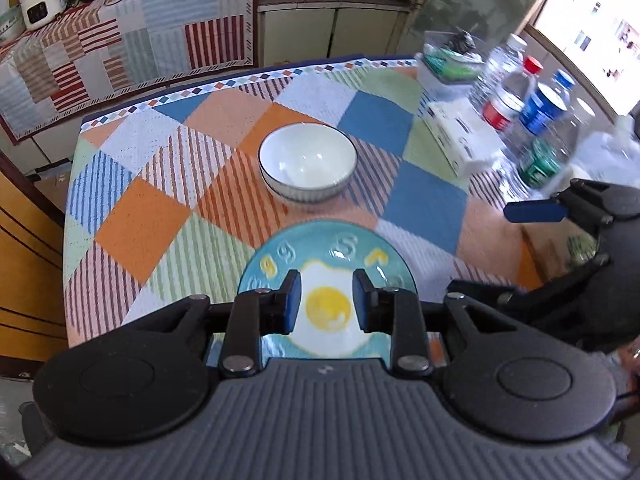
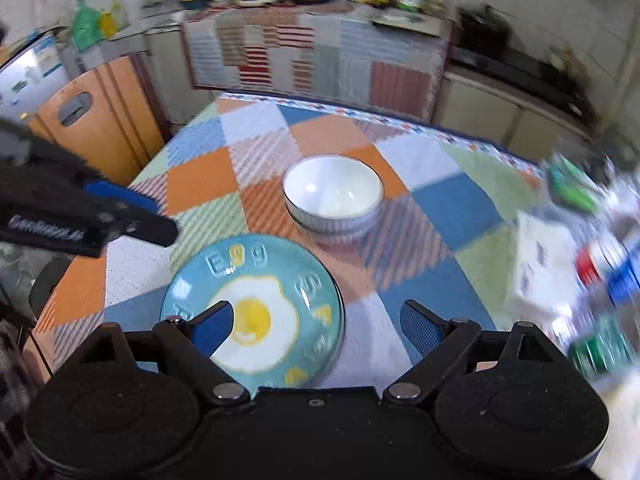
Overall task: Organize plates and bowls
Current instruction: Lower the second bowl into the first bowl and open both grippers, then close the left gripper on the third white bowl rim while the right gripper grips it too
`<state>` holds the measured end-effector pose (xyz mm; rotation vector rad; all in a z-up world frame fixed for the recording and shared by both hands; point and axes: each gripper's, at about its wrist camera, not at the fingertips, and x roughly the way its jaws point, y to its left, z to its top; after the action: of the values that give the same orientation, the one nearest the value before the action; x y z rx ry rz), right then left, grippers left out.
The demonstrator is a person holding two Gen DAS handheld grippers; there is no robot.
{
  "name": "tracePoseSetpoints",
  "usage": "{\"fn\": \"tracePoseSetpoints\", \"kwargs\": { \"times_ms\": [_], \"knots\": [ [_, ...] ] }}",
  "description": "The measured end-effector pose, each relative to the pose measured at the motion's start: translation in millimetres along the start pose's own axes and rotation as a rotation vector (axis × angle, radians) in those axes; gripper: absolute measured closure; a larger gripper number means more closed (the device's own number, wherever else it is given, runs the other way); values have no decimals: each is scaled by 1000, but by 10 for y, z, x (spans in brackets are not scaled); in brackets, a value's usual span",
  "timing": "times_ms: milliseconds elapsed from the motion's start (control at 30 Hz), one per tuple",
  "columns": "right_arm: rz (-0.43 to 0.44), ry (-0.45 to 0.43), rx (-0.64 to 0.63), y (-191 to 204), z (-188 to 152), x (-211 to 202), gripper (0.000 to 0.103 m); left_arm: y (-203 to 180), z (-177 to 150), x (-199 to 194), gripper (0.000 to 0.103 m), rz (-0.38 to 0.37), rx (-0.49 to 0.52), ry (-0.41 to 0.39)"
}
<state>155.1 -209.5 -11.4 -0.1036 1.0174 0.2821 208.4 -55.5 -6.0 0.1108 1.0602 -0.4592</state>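
A teal plate with a fried-egg picture lies flat on the checked tablecloth near the front edge. Behind it stands a white bowl with a striped outside; it looks nested in a second bowl. My left gripper hovers above the plate, its blue pads a narrow gap apart with nothing held; it also shows in the right wrist view as a dark shape at the left. My right gripper is wide open and empty above the plate's right side.
Several water bottles, a white box and a clear container crowd the table's right side. A cloth-covered counter with appliances stands beyond the far table edge. Orange wooden furniture is at the left.
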Motion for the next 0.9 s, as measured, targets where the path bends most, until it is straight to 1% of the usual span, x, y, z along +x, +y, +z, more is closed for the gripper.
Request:
{"fn": "tracePoseSetpoints", "kwargs": {
  "times_ms": [67,100,167,233,300,333,367,433,567,700,767,900],
  "knots": [
    [30,-1,33,2,-83,-147,10,-54,-61,-112,66,-17,27,-2],
    [35,-3,41,17,-123,-218,10,-72,-76,-167,65,-24,29,-8],
    [15,-19,31,63,-206,-356,10,-121,-91,-278,65,-15,41,-21],
    [-27,-34,17,120,-296,-498,10,-188,-123,-388,62,-17,65,-32],
    [-36,-47,6,161,-412,-636,10,-278,-173,-488,61,-13,92,-34],
    [-30,-45,5,166,-475,-696,10,-324,-204,-526,58,-17,111,-35],
    [-27,-39,4,166,-539,-750,10,-370,-243,-558,52,-24,127,-33],
    [-28,-24,-12,180,-675,-828,9,-456,-333,-592,50,-49,144,-27],
    [-32,20,-57,215,-940,-881,9,-611,-547,-503,48,-88,144,0],
    [-12,55,-64,202,-1162,-853,9,-760,-761,-338,45,-122,154,45],
    [1,74,-66,191,-1256,-810,9,-816,-842,-244,39,-123,157,70],
    [28,104,-80,207,-1416,-725,9,-894,-968,-71,35,-102,157,111]
  ]
}}
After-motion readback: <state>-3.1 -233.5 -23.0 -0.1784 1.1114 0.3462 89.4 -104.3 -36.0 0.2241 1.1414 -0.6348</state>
